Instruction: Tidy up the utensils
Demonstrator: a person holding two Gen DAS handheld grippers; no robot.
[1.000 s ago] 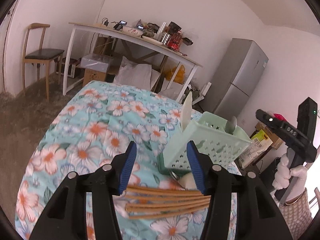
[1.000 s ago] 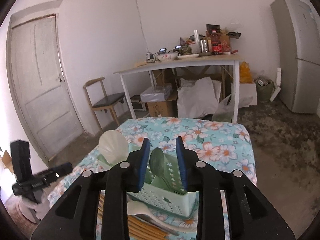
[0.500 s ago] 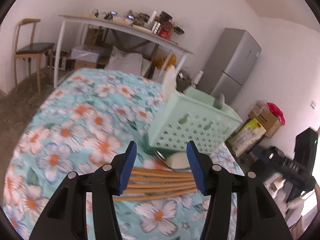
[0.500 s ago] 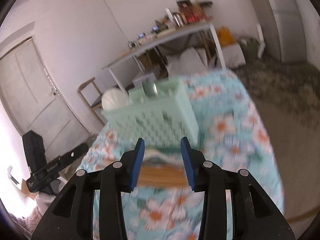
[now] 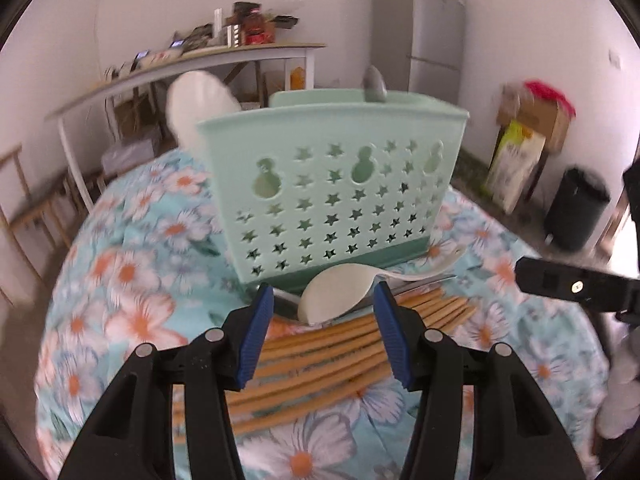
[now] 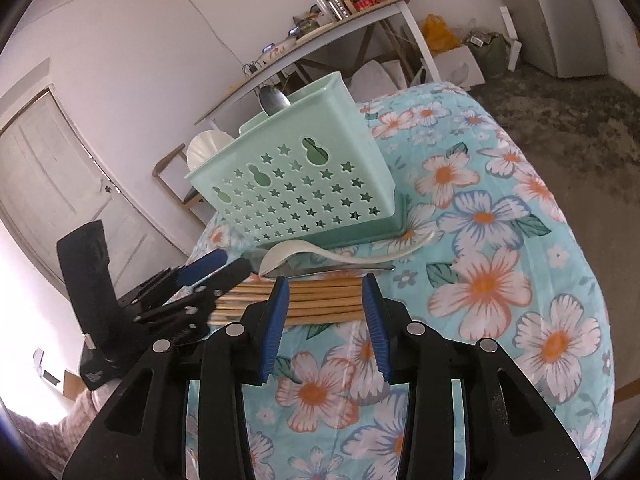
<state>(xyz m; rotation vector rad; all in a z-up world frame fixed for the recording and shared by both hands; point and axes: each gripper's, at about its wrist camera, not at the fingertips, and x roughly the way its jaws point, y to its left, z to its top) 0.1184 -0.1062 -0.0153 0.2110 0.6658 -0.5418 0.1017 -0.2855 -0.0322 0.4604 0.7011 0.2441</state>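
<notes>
**Both grippers closing in on the loose utensils**

The pale-green perforated plastic caddy (image 5: 332,184) stands on the floral tablecloth (image 6: 500,240), already holding two spoons. Before it lie a white plastic spoon (image 5: 340,292), a metal one and a row of bamboo chopsticks (image 6: 304,300). The left gripper (image 5: 324,316) hangs half-open around the white spoon's bowl — gripping nothing. The right gripper (image 6: 324,296), its jaws just widened and empty, hovers over the chopsticks. Next, probably: lower, pinch, lift into the caddy.

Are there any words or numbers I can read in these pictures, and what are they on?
None can be read.
Red bottles on the far table: labels too small and blurred.
Yellow-green box by the wall: print blurred.
Mint utensil holder: only star and gourd-shaped holes, no letters.
</notes>
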